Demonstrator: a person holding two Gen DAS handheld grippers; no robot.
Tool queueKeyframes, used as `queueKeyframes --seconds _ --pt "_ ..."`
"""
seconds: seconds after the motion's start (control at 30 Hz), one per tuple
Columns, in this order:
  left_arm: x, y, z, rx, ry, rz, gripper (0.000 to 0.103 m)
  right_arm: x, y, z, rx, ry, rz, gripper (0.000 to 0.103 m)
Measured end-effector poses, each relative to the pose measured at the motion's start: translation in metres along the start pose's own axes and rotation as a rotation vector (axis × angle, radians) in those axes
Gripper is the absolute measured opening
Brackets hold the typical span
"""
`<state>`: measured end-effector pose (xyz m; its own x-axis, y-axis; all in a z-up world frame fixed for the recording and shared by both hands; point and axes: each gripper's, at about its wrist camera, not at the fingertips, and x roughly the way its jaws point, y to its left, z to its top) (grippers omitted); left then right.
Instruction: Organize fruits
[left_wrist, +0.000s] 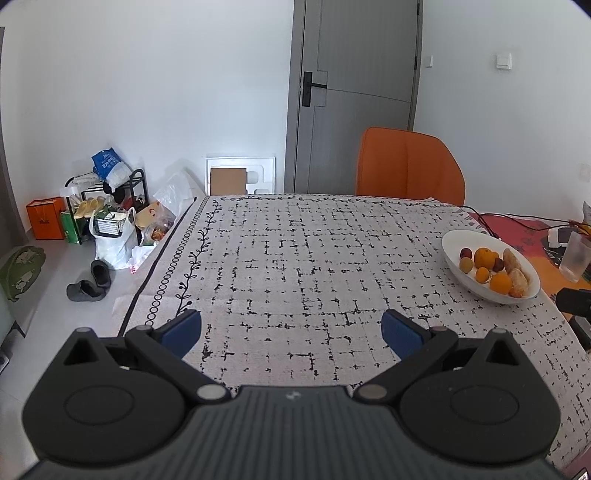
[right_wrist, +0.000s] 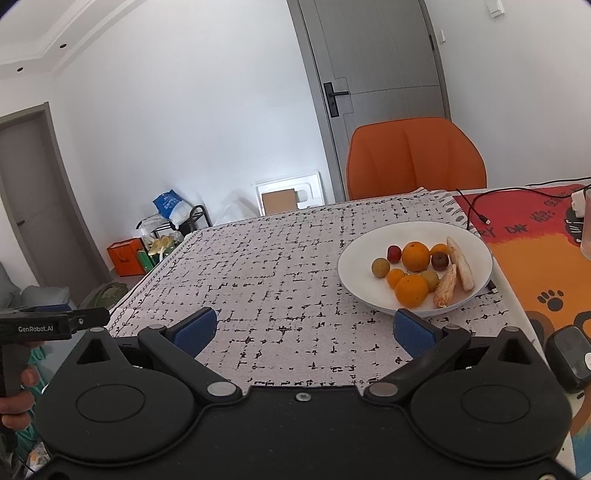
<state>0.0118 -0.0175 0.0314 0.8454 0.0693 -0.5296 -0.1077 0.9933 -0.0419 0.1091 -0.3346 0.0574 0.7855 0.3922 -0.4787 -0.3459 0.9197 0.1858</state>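
Both the left gripper (left_wrist: 291, 330) and right gripper (right_wrist: 304, 328) hang released, blue padded jaws spread wide and empty over the woven, grid-printed tablecloth (right_wrist: 280, 266). At 2 o'clock in the right view sits a smooth white oval bowl (right_wrist: 354, 258) holding 4 round oranges (right_wrist: 415, 256), 4 small plums (right_wrist: 380, 266) and 2 peeled wedges (right_wrist: 460, 266); one orange is half hidden.

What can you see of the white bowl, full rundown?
The white bowl is a wide, shallow dish, glossy like ceramic, sitting upright on the patterned tablecloth near its right edge, beside the orange mat. It holds several oranges, large and small, a few small reddish and yellowish round fruits, and two long pale orange pieces lying along its right side. No chips or cracks show. Neither tool touches it; the right tool is open just short of its near rim.
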Motion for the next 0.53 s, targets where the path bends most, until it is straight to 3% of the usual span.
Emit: queueKeyframes --seconds 0.53 --pt "-0.0031 0.0043 0.0028 -0.004 -0.017 0.008 0.103 0.0018 0.0039 0.0002 -0.004 0.003 -0.003 0.103"
